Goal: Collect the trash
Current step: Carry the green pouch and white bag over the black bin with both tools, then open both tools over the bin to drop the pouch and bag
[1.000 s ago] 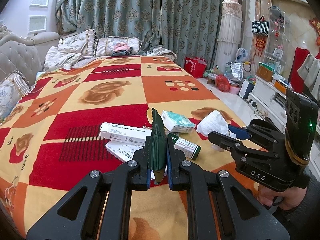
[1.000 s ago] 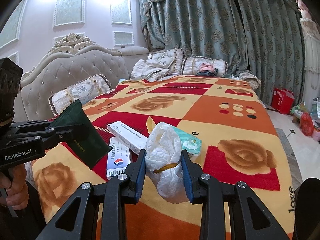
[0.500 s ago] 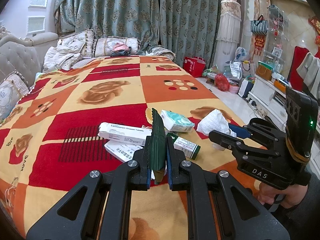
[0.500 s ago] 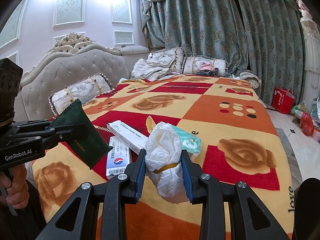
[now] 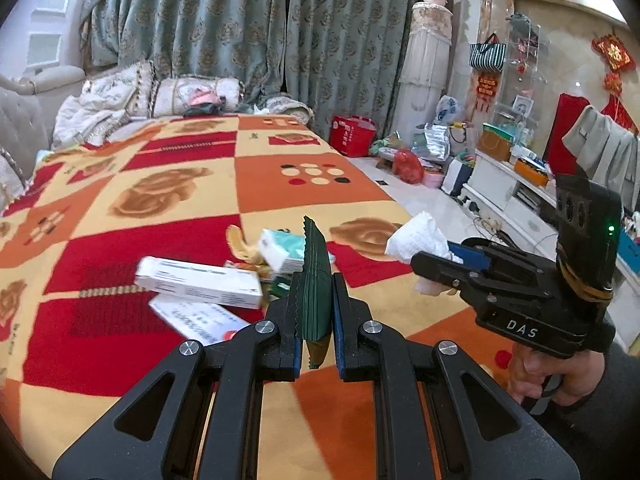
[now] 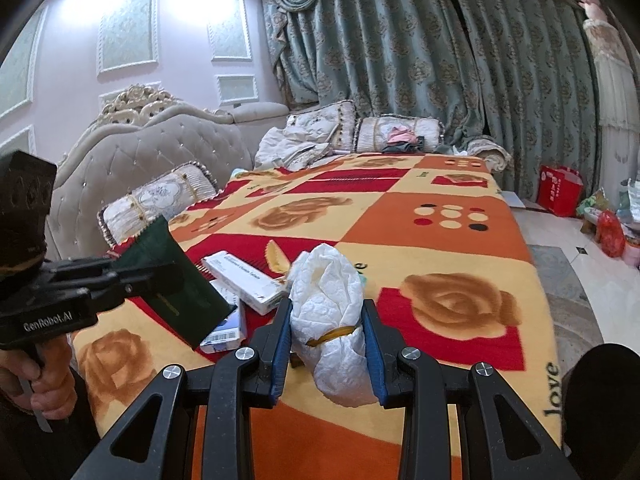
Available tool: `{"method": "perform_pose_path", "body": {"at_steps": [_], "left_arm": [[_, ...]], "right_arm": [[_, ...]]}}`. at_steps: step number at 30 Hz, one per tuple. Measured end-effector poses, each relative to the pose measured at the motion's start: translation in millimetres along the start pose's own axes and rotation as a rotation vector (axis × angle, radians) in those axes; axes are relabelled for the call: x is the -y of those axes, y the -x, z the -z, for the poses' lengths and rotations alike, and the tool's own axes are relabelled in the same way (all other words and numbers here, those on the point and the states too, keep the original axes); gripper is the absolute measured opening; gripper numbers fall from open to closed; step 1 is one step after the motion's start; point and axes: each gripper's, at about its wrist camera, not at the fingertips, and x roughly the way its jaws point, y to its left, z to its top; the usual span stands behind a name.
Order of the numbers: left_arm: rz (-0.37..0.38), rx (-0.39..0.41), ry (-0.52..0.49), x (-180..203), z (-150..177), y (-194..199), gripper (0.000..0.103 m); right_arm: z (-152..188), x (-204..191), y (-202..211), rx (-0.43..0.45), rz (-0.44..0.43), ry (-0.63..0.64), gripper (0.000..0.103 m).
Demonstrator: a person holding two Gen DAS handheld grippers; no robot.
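Tissue wad [image 6: 332, 312] pinched in right gripper [image 6: 326, 344]; left gripper [image 5: 316, 312] clamps green sachet [image 5: 316, 276] (above blanket [image 5: 168, 184], boxes [image 5: 200, 282] ahead; bed edge rightward).

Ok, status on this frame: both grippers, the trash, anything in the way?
Left gripper shut on green packet. Right gripper shut on crumpled tissue. Medicine boxes and tissue pack on blanket. Nothing blocking.

Bed blanket [image 5: 168, 184] – medicine boxes [image 5: 198, 282], tissue pack [image 5: 286, 250], pillows [image 6: 160, 200].
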Motion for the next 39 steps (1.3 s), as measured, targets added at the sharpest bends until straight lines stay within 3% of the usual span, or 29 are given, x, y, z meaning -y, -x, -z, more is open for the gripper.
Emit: {"method": "perform_pose_path", "body": {"at_steps": [6,19,23,30,33,39], "left_arm": [[0.038,-0.028,0.016,23.3,-6.6,-25.1,0.01],[0.188,-0.053,-0.118,138.7,-35.3,-81.9,0.01],[0.232,-0.077,-0.14,171.6,-42.6,-103.2,0.01],[0.31,-0.118,-0.147,227.6,-53.7,-140.0,0.01],[0.349,-0.16,-0.122,237.3,-52.4,-156.7,0.01],[0.342,-0.231,-0.112,256.4,-37.8,-183.7,0.011]], "right_arm": [[-3.9,31.8,20.7,0.026,0.052,-0.041,0.032],[6.6,132.0,86.7,0.077,0.222,-0.192,0.032],[13.2,165.0,100.6,0.053,0.303,-0.238,0.032],[36.8,232.3,121.6,-0.042,0.453,-0.442,0.032],[45.2,246.5,123.3,-0.081,0.471,-0.496,0.032],[57.9,266.4,129.7,-0.13,0.497,-0.588,0.032]]}}
